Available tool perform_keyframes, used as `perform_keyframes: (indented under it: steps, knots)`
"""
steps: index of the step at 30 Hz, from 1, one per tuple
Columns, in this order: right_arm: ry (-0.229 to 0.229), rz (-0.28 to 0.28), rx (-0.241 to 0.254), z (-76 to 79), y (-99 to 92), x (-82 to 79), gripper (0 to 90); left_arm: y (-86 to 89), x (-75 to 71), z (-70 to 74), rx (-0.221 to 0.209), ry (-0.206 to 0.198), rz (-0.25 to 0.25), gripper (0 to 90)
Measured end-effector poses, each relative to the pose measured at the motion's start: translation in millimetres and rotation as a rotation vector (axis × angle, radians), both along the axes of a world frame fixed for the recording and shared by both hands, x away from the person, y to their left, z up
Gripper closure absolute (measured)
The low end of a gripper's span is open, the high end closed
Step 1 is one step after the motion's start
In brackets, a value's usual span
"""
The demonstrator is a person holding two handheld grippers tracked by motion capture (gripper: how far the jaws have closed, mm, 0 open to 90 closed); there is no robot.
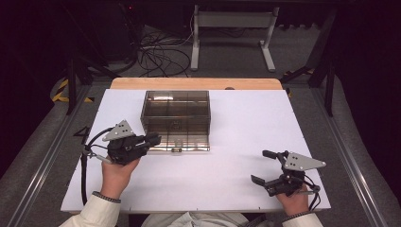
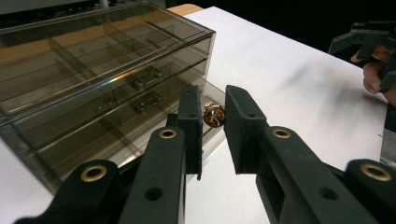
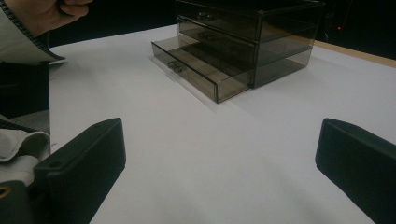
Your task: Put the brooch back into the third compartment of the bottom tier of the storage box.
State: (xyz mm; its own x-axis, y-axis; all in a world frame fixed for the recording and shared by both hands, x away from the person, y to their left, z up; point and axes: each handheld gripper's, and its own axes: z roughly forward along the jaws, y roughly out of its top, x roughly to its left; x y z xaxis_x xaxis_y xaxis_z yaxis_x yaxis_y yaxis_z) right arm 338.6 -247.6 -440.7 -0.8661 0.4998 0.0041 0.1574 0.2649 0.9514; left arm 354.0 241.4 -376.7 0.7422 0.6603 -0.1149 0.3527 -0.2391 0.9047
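Note:
A smoky clear drawer box stands mid-table, its bottom drawer pulled out toward me. My left gripper reaches over the drawer's left end. In the left gripper view its jaws stand close together around a small gold-copper trinket, which spans the narrow gap just above the open drawer. My right gripper rests near the table's front right, jaws wide apart with nothing between them. The right gripper view shows the box and its open drawer far ahead.
The white table sheet has bare room in front of and beside the box. A wooden table edge runs behind the box. Cables and a white stand lie on the floor beyond.

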Motion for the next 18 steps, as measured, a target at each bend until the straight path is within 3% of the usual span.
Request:
perform_keyframes:
  steps: [3, 8, 18]
  knots:
    - [-0.001, 0.000, 0.001, -0.1, -0.1, 0.2, 2.3, -4.6, 4.6, -0.8, 0.005, 0.001, -0.005, 77.5]
    - [0.000, 0.000, 0.002, -0.3, -0.1, 0.4, 2.3, -13.6, 14.5, -3.9, -0.007, 0.049, -0.012, 77.3]
    - [0.001, 0.001, 0.000, -0.4, -0.2, 0.4, 2.3, -26.2, 26.4, -8.9, -0.001, 0.058, -0.010, 77.2]
